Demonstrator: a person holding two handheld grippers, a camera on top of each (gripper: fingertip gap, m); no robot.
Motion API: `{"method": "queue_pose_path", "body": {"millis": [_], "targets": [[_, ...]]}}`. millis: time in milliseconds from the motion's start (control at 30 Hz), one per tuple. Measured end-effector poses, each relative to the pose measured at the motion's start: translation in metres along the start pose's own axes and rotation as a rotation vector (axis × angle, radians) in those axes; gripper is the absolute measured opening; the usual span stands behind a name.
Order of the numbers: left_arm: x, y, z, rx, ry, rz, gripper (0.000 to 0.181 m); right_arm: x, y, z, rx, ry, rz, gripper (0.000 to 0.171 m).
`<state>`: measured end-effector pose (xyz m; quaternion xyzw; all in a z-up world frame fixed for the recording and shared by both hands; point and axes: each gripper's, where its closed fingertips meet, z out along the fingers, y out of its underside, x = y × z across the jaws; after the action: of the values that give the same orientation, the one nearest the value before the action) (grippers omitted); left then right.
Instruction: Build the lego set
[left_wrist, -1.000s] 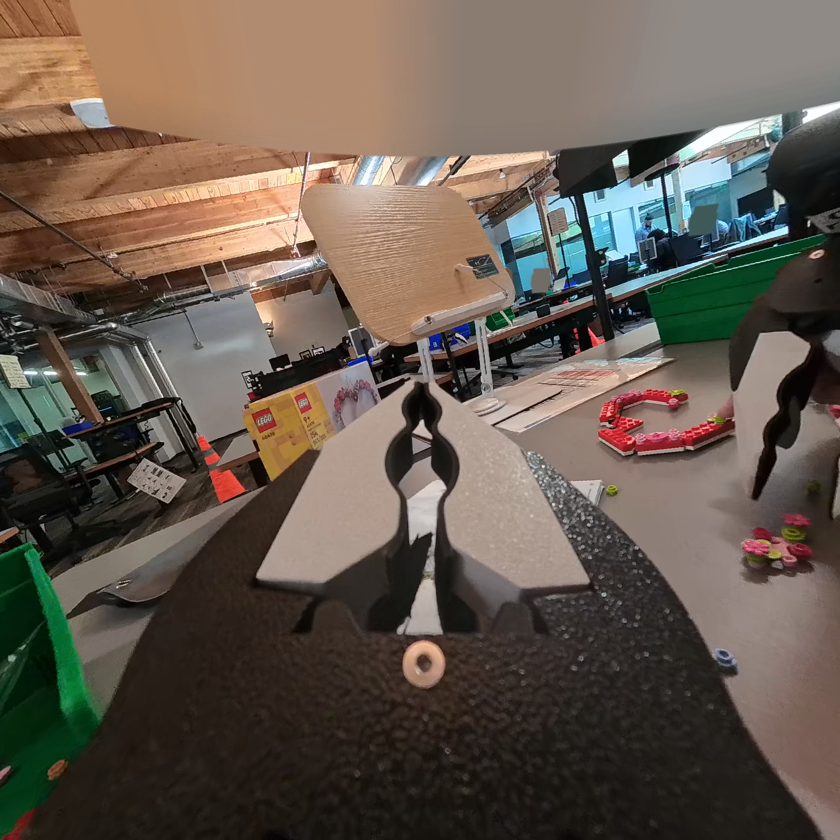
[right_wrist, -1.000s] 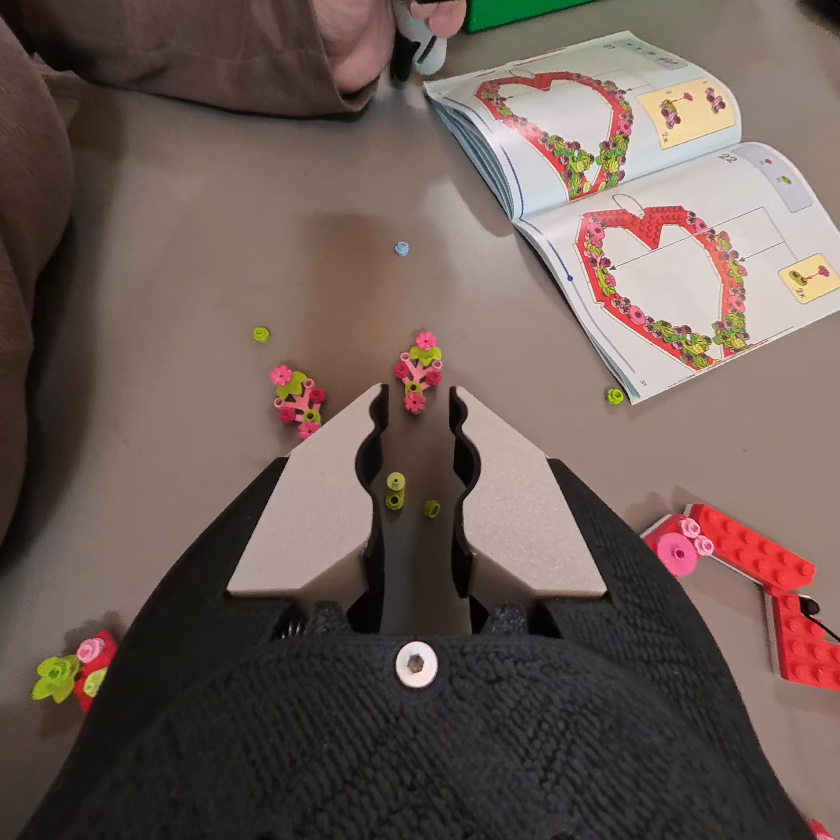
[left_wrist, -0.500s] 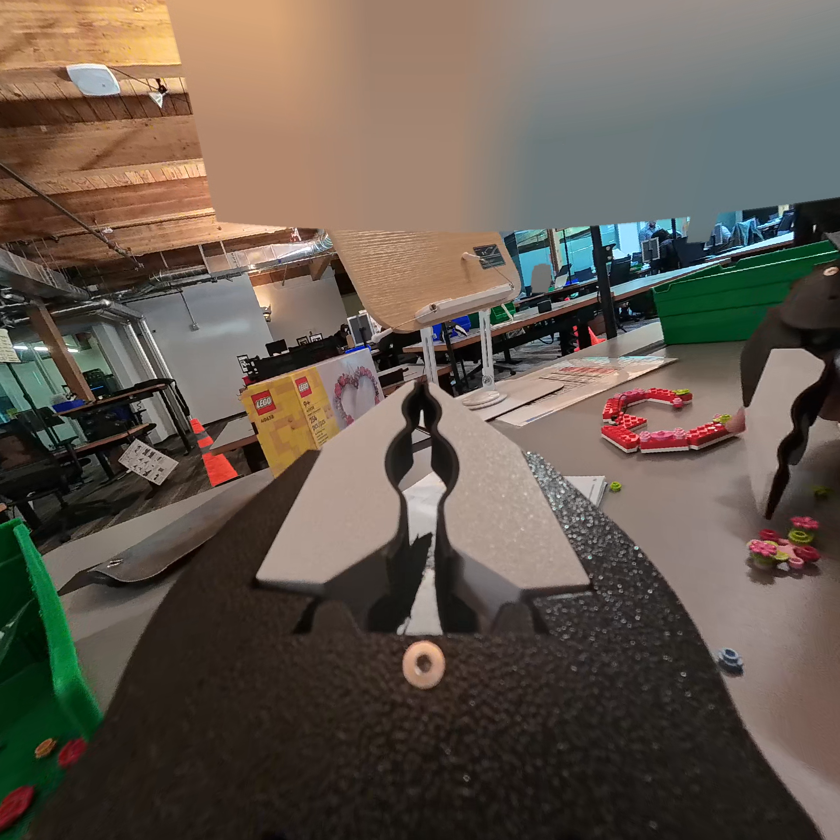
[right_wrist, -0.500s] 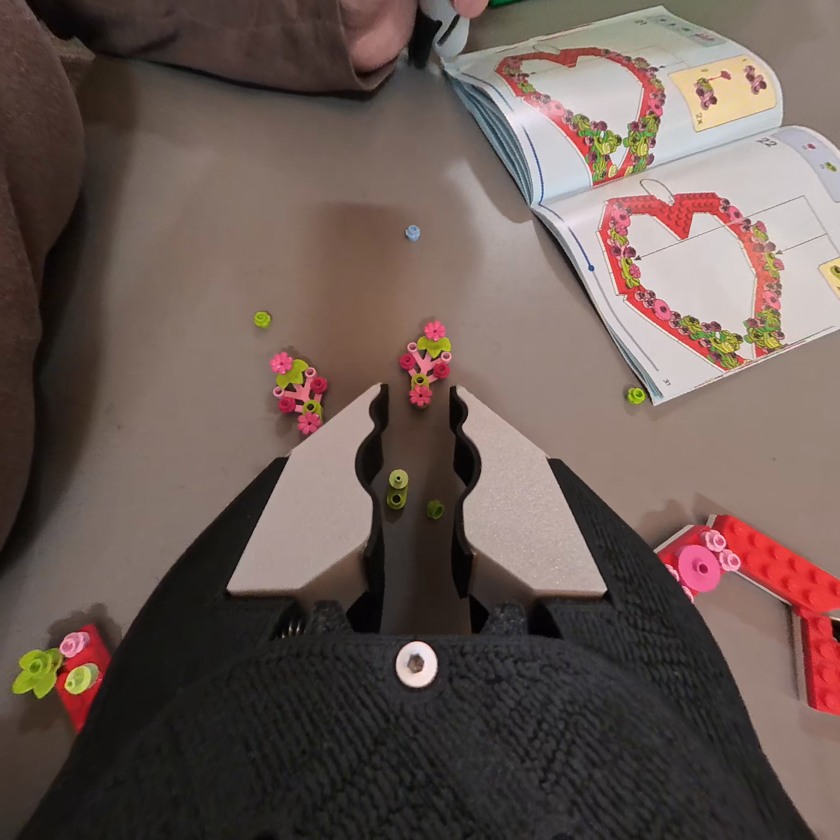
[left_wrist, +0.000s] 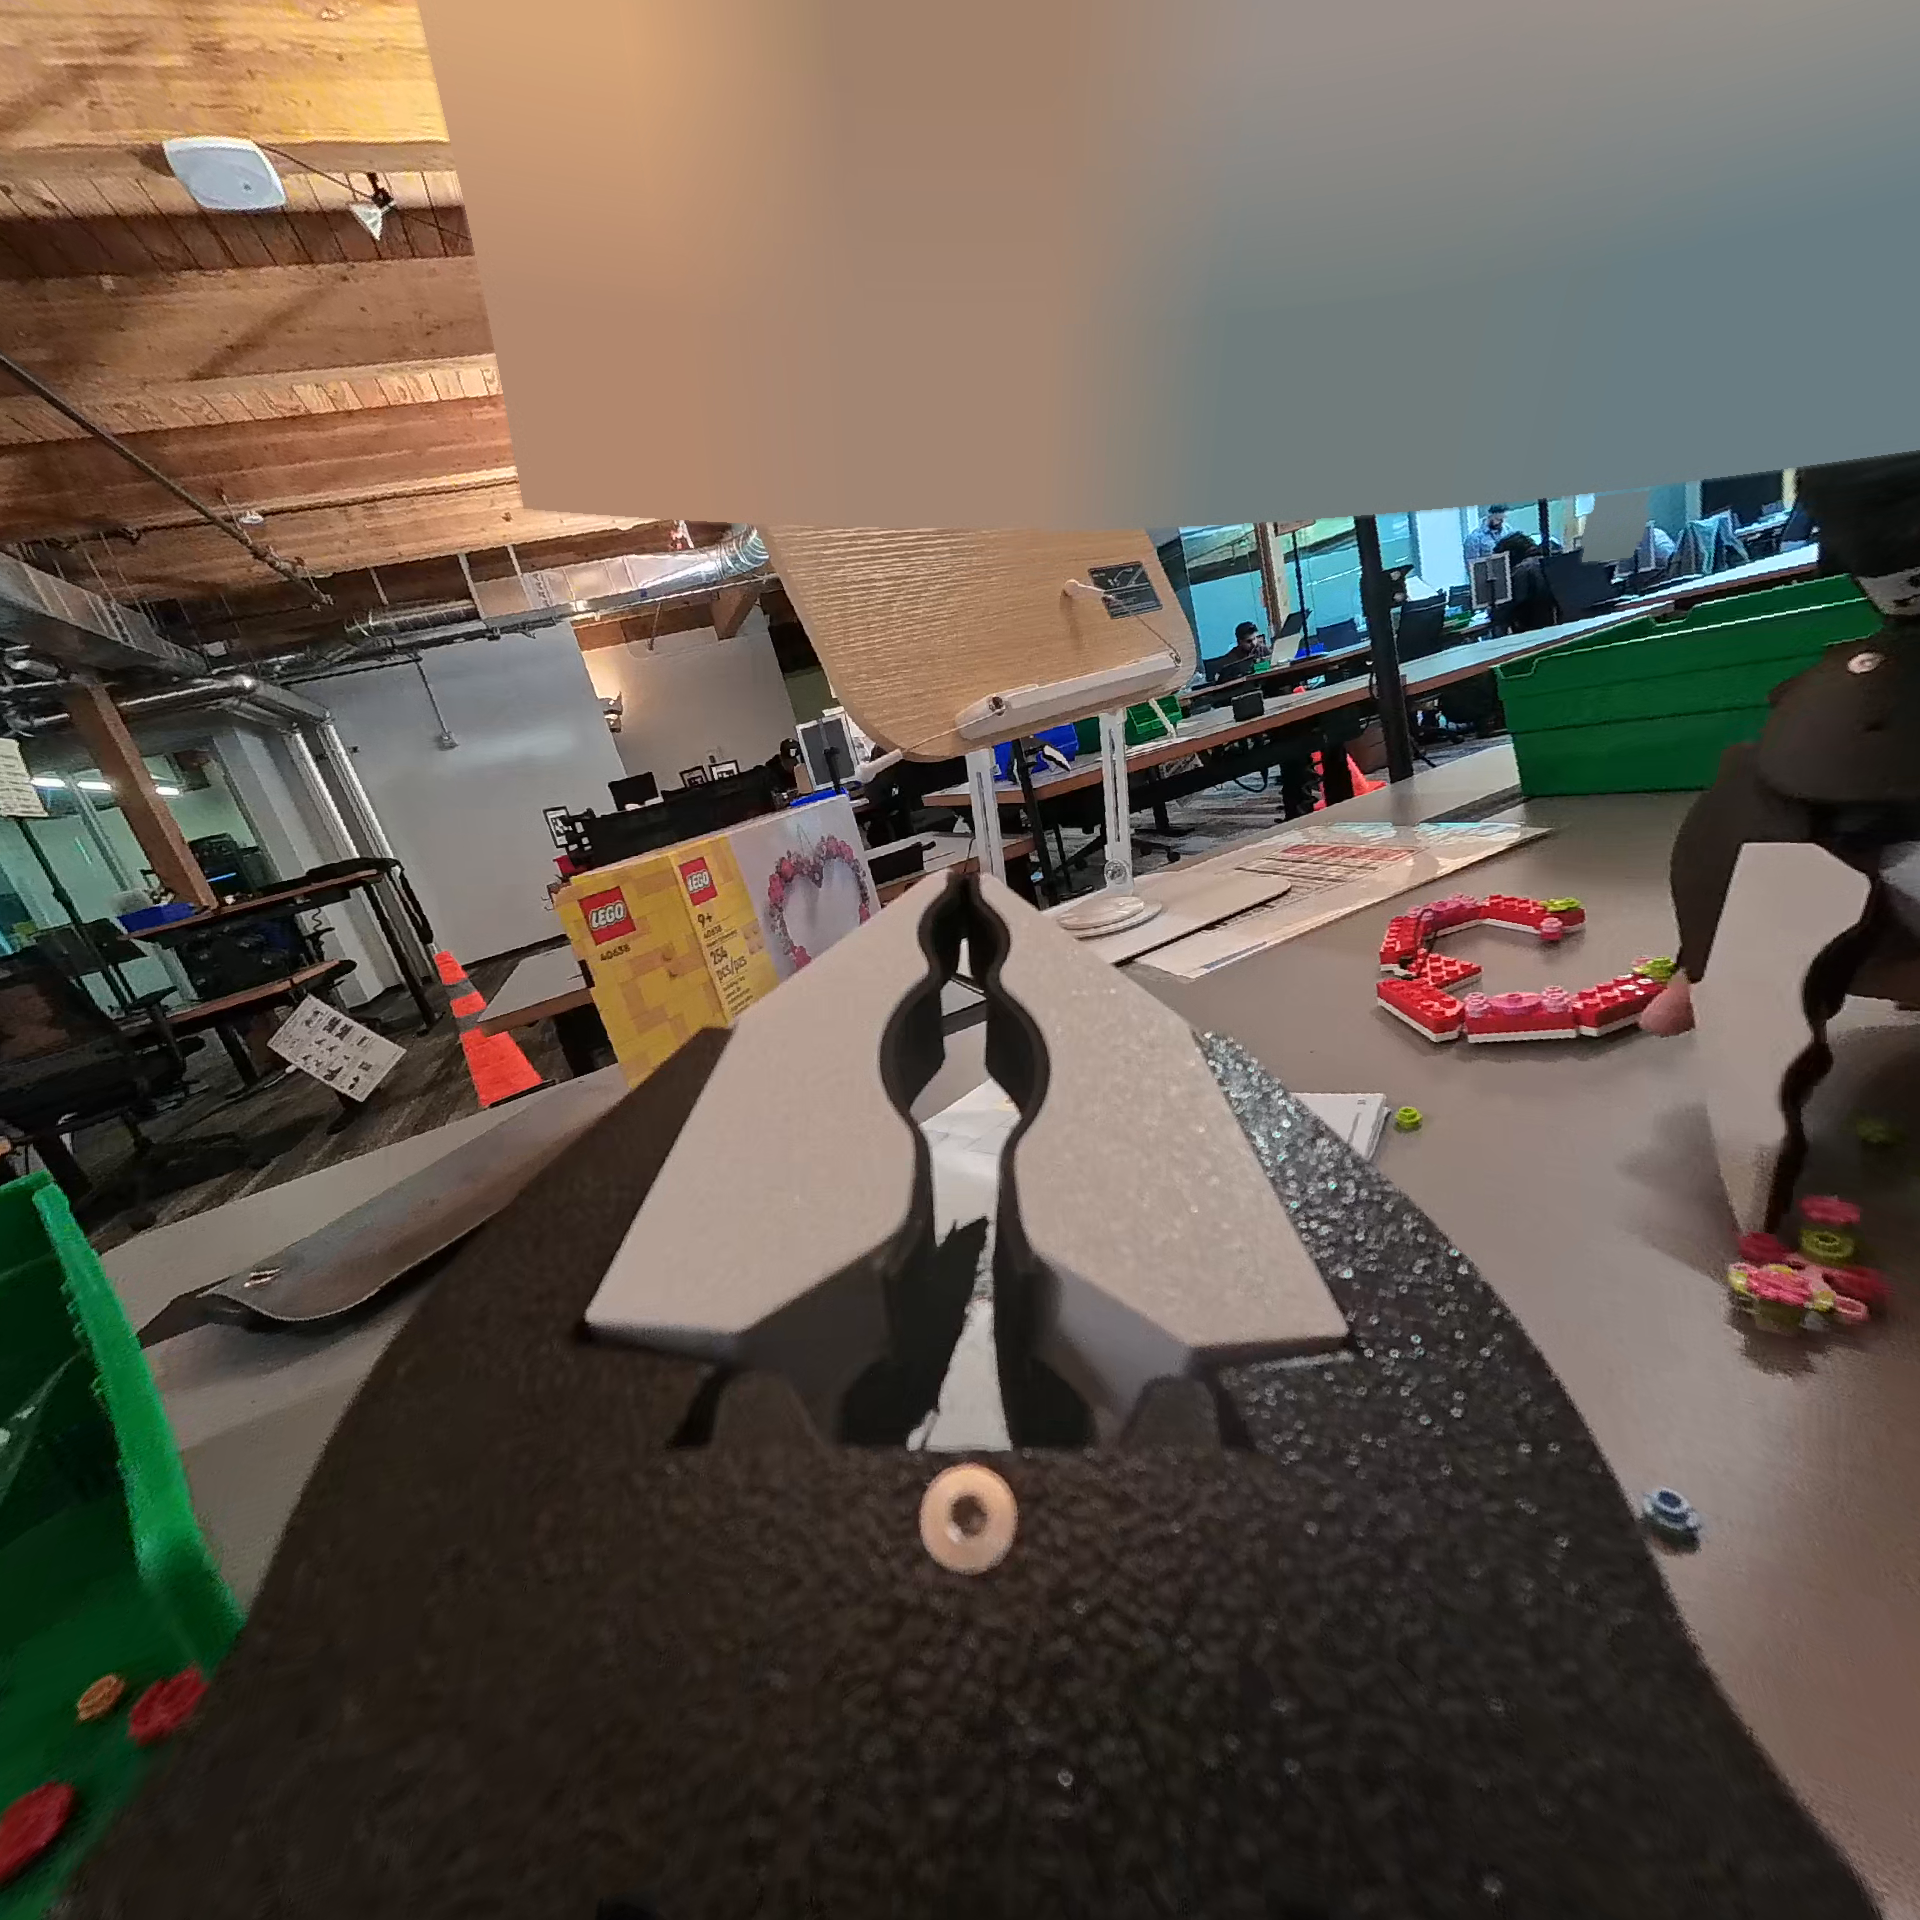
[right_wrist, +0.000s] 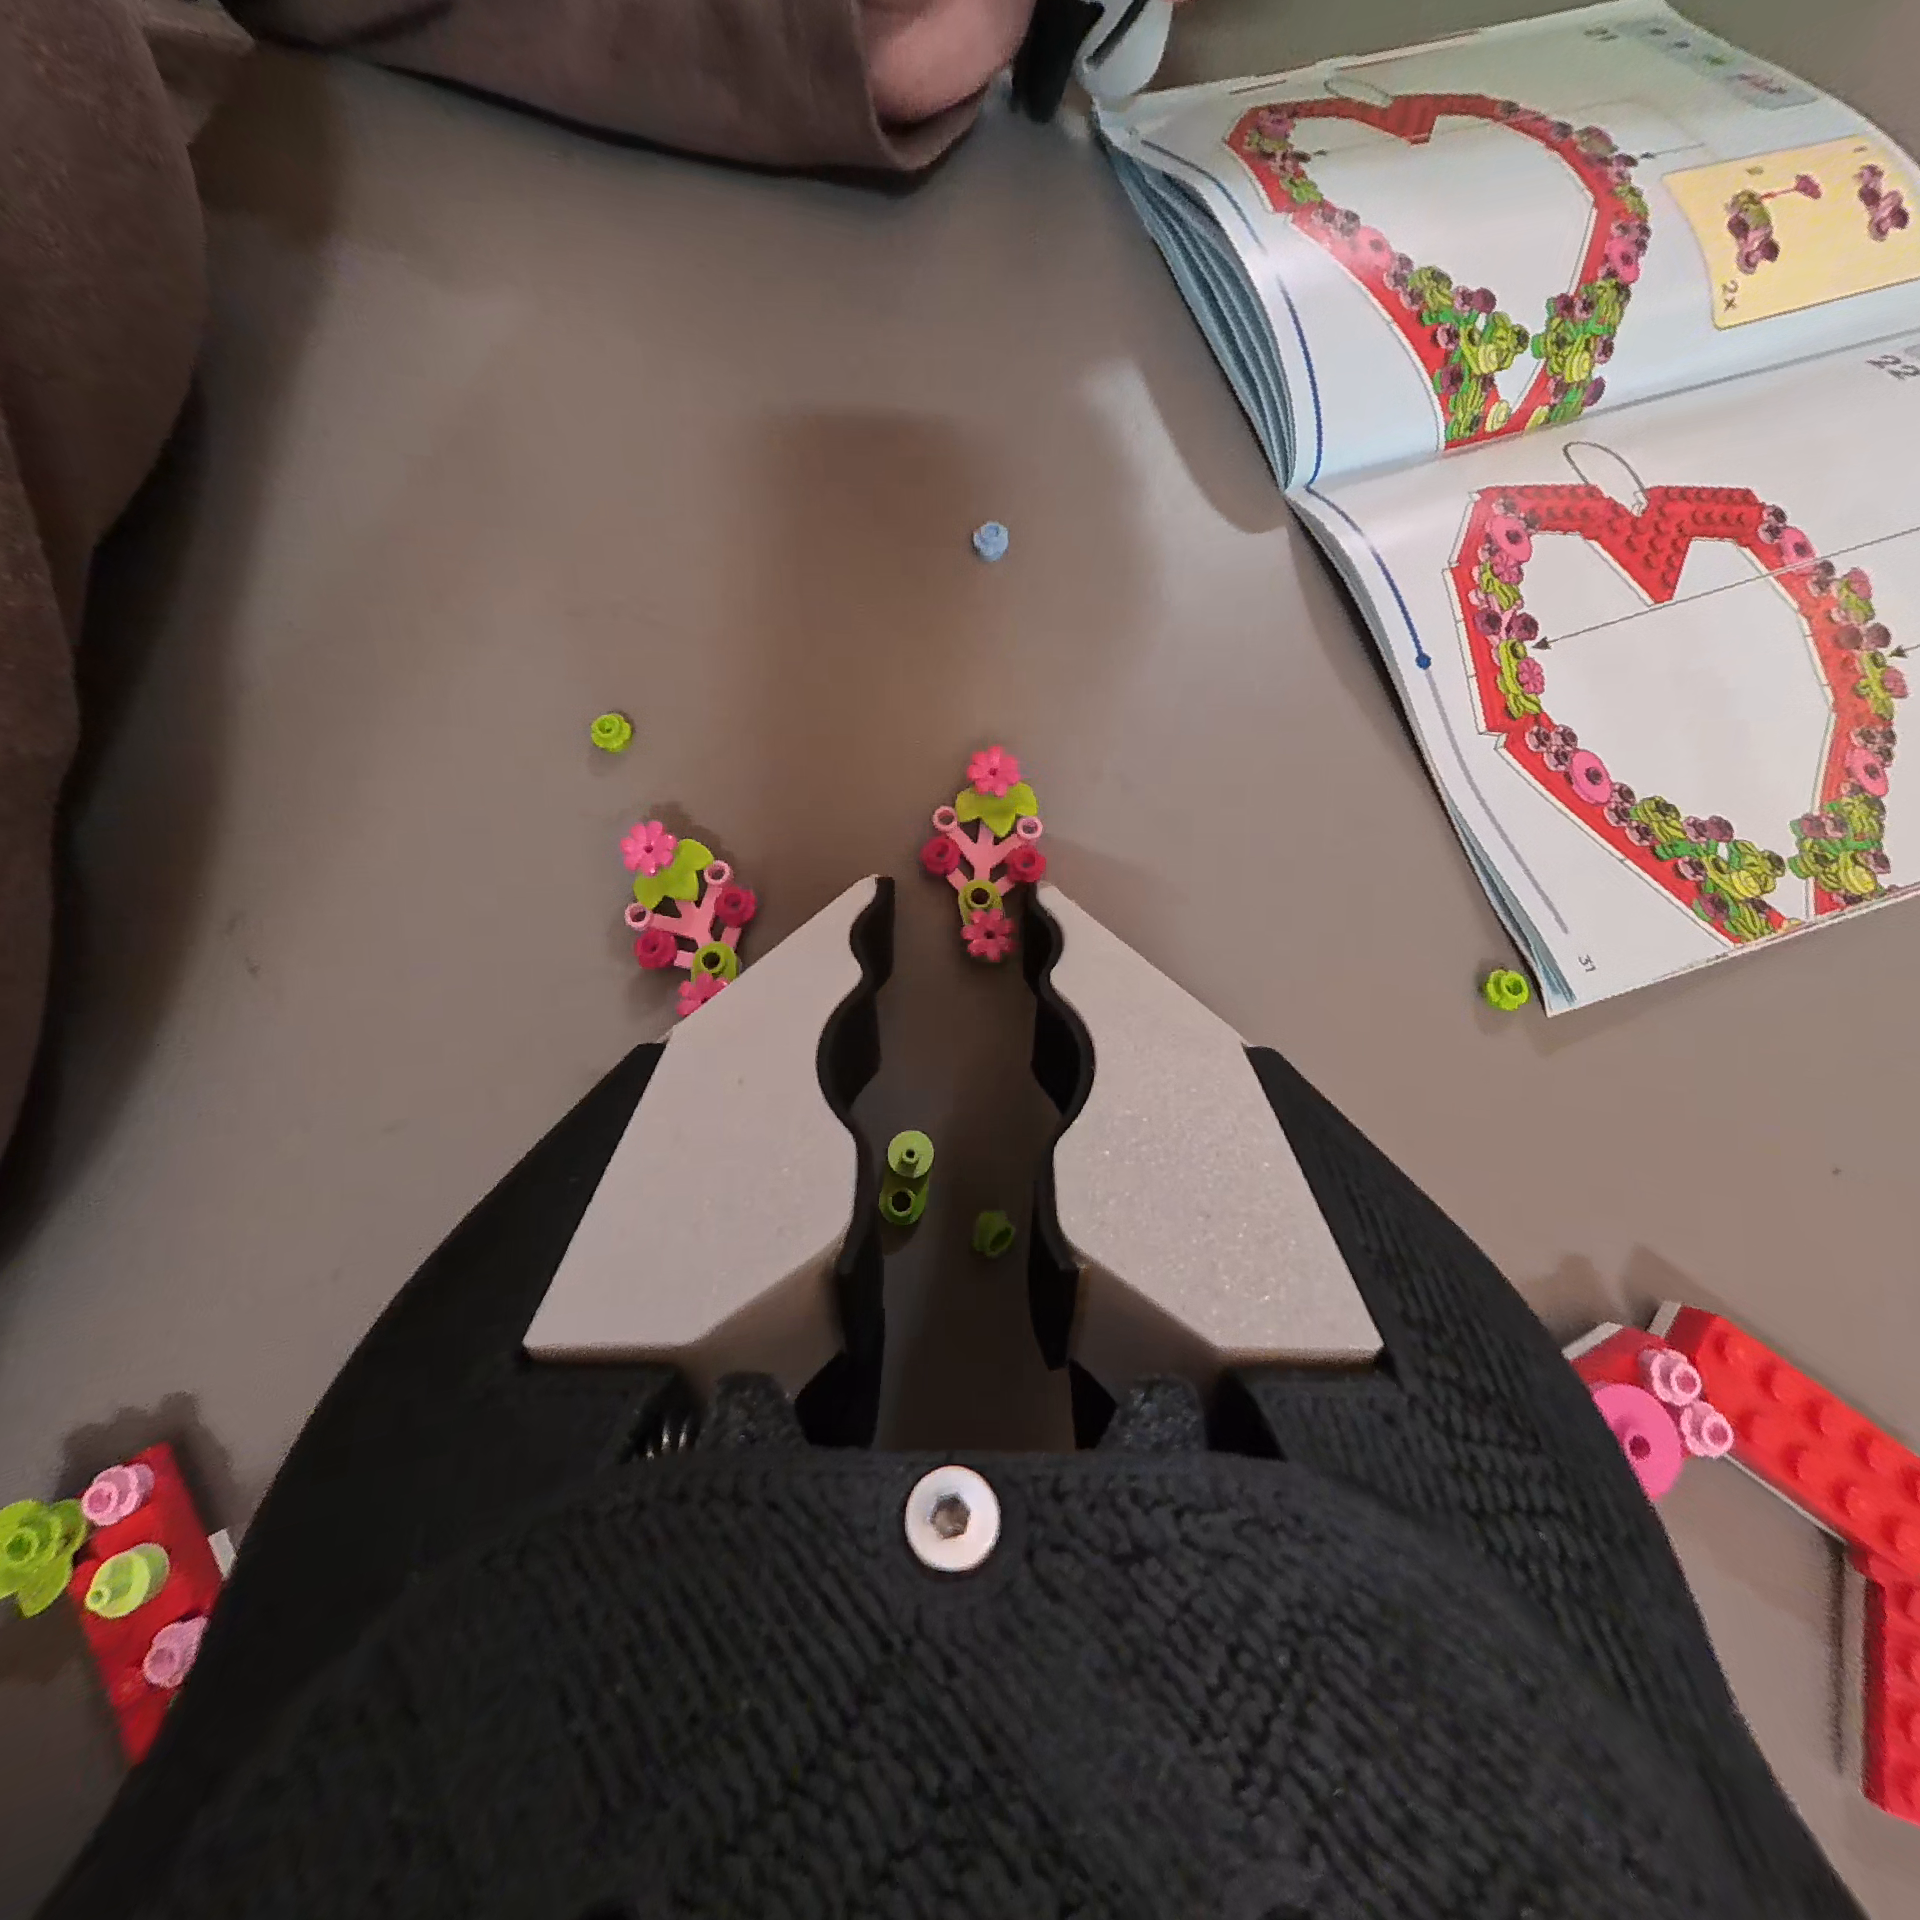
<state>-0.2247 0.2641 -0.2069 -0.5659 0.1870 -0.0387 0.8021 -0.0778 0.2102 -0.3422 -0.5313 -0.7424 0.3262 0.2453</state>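
Observation:
My right gripper (right_wrist: 961, 899) is open and points down at the grey table. A pink flower sprig (right_wrist: 982, 852) with lime leaves lies at its fingertips, its lower end between them. A second sprig (right_wrist: 686, 904) lies just left of the left finger. Small lime pieces (right_wrist: 904, 1174) lie on the table between the fingers. My left gripper (left_wrist: 961, 894) is shut and empty, held above the table and facing the room. The left wrist view shows the right gripper (left_wrist: 1777, 1216) over a sprig (left_wrist: 1797, 1278), with the red heart frame (left_wrist: 1486, 966) behind.
An open instruction booklet (right_wrist: 1558, 520) lies at the right. Red heart-frame parts lie at the lower right (right_wrist: 1818, 1455) and lower left (right_wrist: 135, 1558). A blue stud (right_wrist: 990, 540) and lime studs (right_wrist: 611, 730) are scattered. A brown sleeve (right_wrist: 520, 83) rests on the table at the top. Green bins (left_wrist: 1683, 707) and a set box (left_wrist: 717, 935) stand farther off. The grippers' ends are close to 20 cm from one another.
My right gripper has moved forward, so the sprig's lower end now sits between its fingertips. My left gripper stays shut and has tilted slightly.

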Motion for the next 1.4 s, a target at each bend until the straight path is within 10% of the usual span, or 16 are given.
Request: {"method": "queue_pose_path", "body": {"millis": [900, 1400], "targets": [[0.0009, 0.0019, 0.0005, -0.005, 0.006, -0.005, 0.0, -0.0017, -0.0022, 0.0013, -0.013, -0.036, -0.03, 0.035], [0.0015, 0.0026, 0.001, -0.007, 0.009, -0.003, 0.0, -0.006, -0.0011, 0.0017, -0.032, -0.057, -0.051, 0.009]]}}
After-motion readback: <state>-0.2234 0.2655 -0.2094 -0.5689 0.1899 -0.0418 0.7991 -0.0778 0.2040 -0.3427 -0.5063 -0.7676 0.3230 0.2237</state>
